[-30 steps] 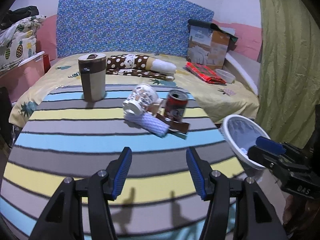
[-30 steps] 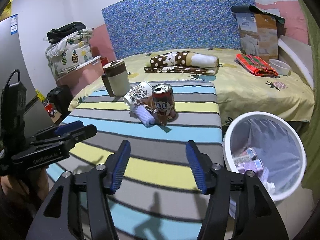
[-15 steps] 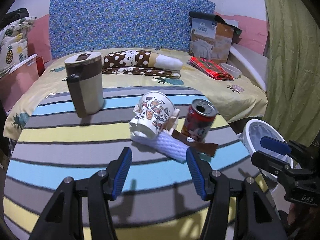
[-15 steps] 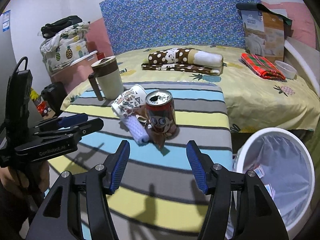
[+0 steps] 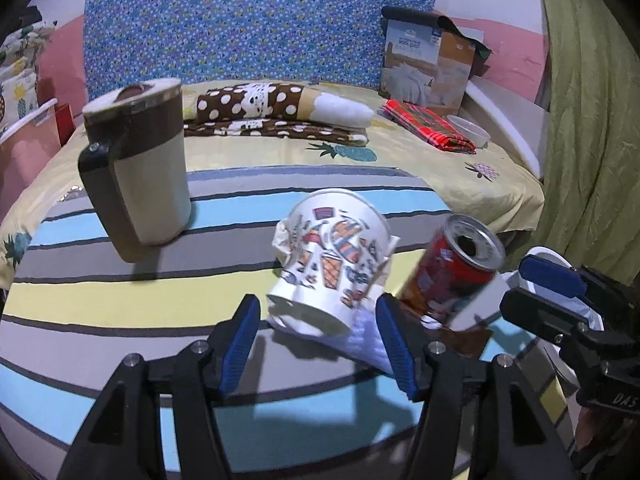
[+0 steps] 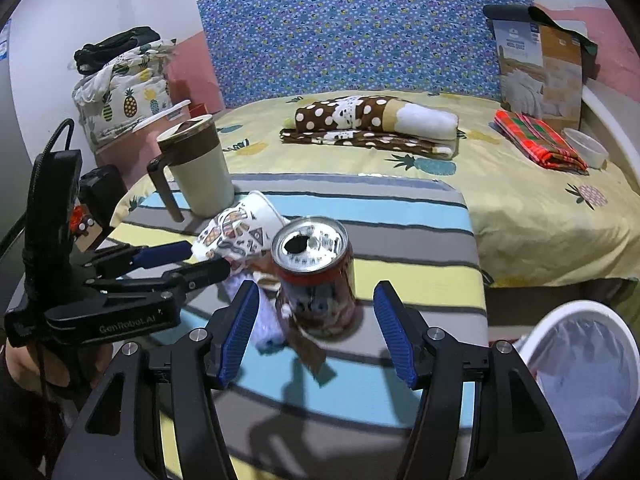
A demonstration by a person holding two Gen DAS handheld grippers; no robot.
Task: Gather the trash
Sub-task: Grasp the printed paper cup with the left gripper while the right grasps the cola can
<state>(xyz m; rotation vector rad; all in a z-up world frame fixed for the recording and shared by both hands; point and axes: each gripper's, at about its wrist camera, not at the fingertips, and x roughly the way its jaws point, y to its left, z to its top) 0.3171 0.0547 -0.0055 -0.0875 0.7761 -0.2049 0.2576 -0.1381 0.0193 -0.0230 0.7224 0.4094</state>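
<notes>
A tipped patterned paper cup (image 5: 332,256) lies on the striped table, just beyond my open left gripper (image 5: 320,332). A white foam sleeve (image 5: 366,340) and a brown wrapper (image 5: 464,340) lie beside it. A red drink can (image 6: 316,276) stands upright just ahead of my open right gripper (image 6: 316,332); it also shows in the left wrist view (image 5: 452,272). The cup (image 6: 240,228) lies left of the can in the right wrist view. The left gripper (image 6: 180,260) shows there beside the cup.
A beige and brown lidded mug (image 5: 140,164) stands at the table's far left. A white bin with a liner (image 6: 584,360) stands off the table's right edge. A bed with a rolled dotted blanket (image 6: 372,120), red cloth and a box lies behind.
Both grippers have moved forward toward the trash pile. The cup and the can now sit close in front of the open jaws.
</notes>
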